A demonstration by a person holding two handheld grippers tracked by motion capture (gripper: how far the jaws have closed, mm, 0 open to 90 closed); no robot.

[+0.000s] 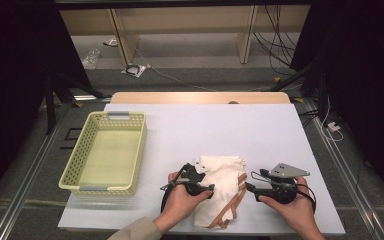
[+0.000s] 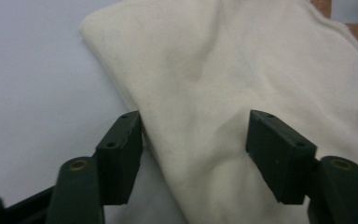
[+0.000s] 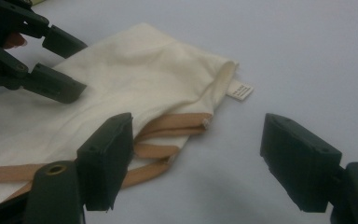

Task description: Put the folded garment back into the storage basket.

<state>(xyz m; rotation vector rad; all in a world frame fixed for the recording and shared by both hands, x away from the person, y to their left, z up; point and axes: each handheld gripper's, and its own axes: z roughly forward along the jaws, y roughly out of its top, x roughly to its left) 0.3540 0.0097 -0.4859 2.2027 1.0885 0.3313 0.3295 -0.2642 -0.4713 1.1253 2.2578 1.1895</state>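
A cream cloth bag (image 1: 220, 187) with tan straps (image 1: 234, 205) is found lying flat and loosely folded at the lower centre of the high view, on the white table top (image 1: 260, 130). It is judged to be light, limp and without stiffness; it is expected to sag and unfold when lifted from one point, and the straps are likely to dangle. No fragility is noted, and the weave is judged unlikely to slip between pads. The folded edge at lower left of the cloth, or the hem beside the small white label (image 3: 239, 90), is considered the soundest place for a hold; a pinch through both layers is advised.

The left gripper (image 2: 193, 140) is seen at the lower centre of its own view, jaws partly apart, astride the cloth's folded edge with a ridge of fabric between them; the pads are not seen pressing on it. The right gripper (image 3: 198, 154) is seen with jaws wide and nothing held; the straps lie just beside its left jaw, bare table between the pads.

A pale yellow perforated basket (image 1: 80, 165) stands at the left of the high view, well apart from the bag. No obstruction is recorded between bag and basket. The trailing straps are judged the only snagging risk.
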